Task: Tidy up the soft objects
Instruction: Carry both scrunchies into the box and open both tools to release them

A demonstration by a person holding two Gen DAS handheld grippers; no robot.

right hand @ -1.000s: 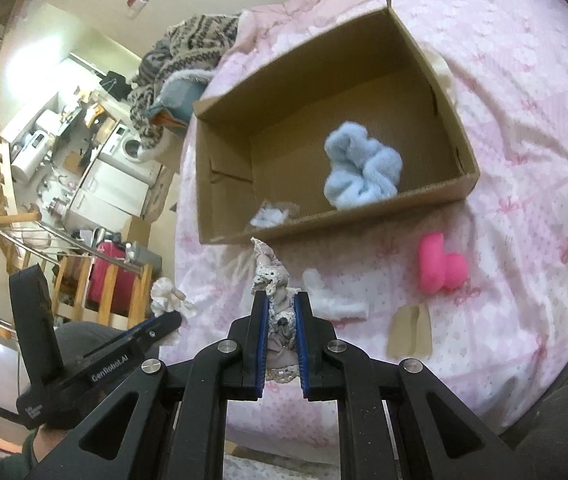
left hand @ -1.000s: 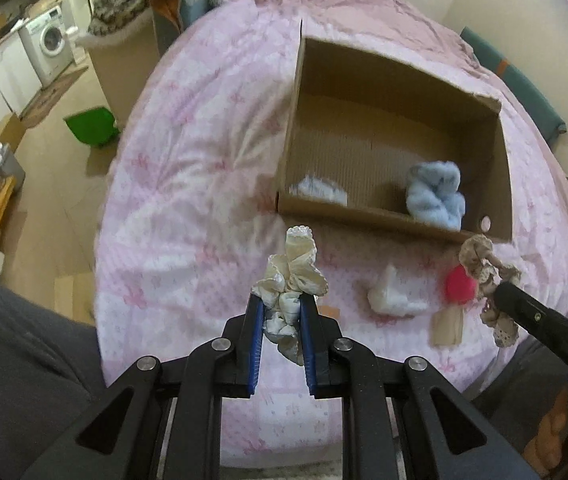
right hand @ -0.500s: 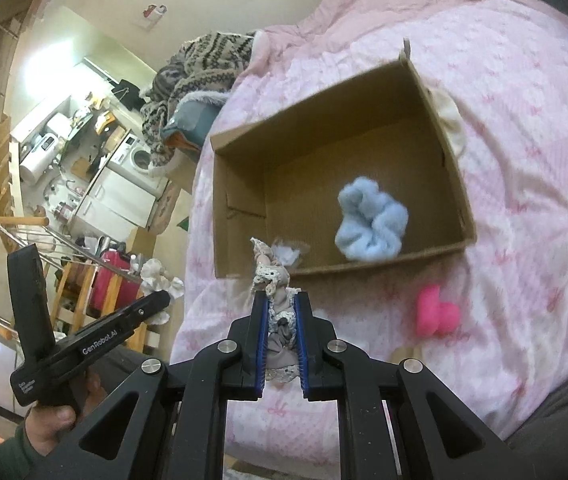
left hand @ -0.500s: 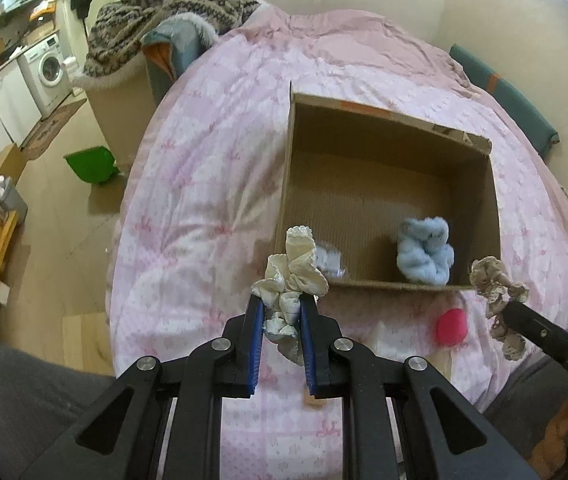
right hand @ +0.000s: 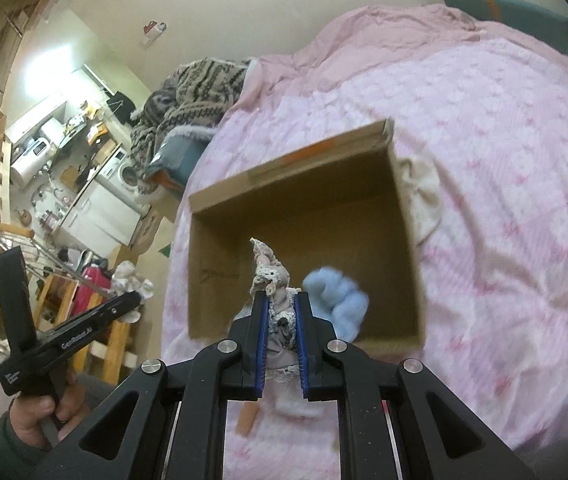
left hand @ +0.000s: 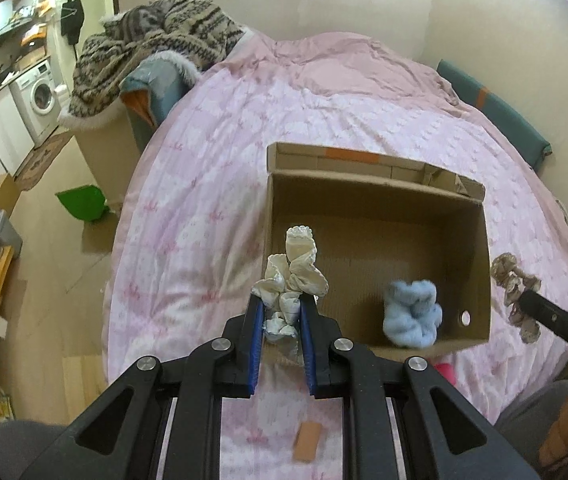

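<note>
An open cardboard box (left hand: 375, 184) lies on a pink bed and also shows in the right wrist view (right hand: 299, 184). A fluffy blue scrunchie (left hand: 412, 314) lies inside it and also shows in the right wrist view (right hand: 341, 294). My left gripper (left hand: 282, 312) is shut on a cream scrunchie (left hand: 293, 276), held above the box's near left corner. My right gripper (right hand: 280, 312) is shut on a grey lace scrunchie (right hand: 274, 280), held over the box's near edge. That scrunchie (left hand: 513, 284) shows right of the box in the left wrist view.
A pink soft object (left hand: 443, 372) peeks out before the box, and a tan pad (left hand: 307, 446) lies nearer on the bed. A cream cloth (right hand: 419, 196) lies right of the box. A patterned knit (left hand: 156, 44) is piled at the bed's far left. The floor drops off left.
Both grippers have risen and moved forward, holding their scrunchies. The box now sits lower and closer under them, and the white and pink items on the bed have slipped mostly out of sight.
</note>
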